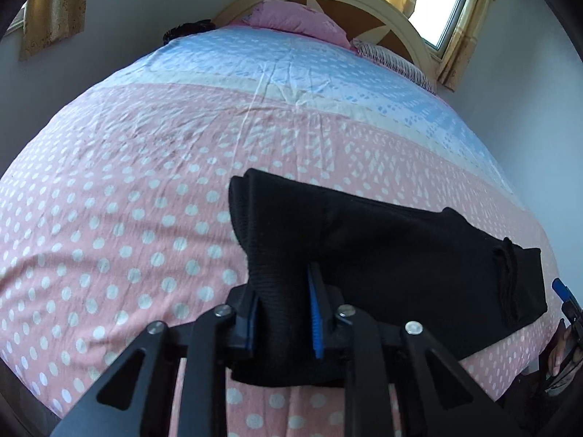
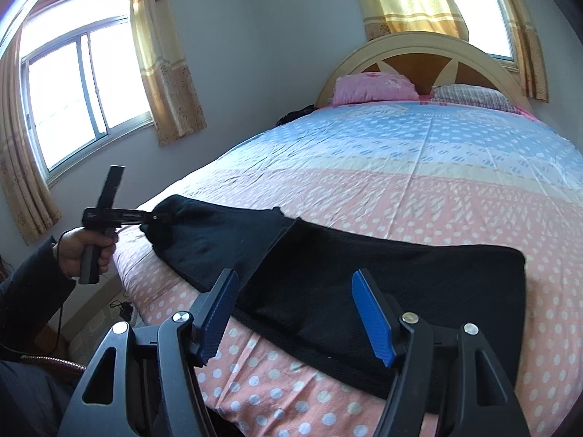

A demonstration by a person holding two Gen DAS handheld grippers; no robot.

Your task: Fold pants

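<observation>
Left tool [image 1: 284,313] clenched on pants [image 1: 382,240] end; long axis runs rightward along bed [image 1: 145,145] edge; right tool [image 2: 295,313] released, empty.

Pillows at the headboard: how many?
2. A pink pillow lies on the left against the headboard; a striped pillow lies to its right. The dark bundle at the bed's left edge is unclear.

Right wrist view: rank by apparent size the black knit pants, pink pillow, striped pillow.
1. Black knit pants, by far the largest in frame, though nearest the camera.
2-3. Pink pillow and striped pillow look alike; the far distance leaves them unranked.
</observation>
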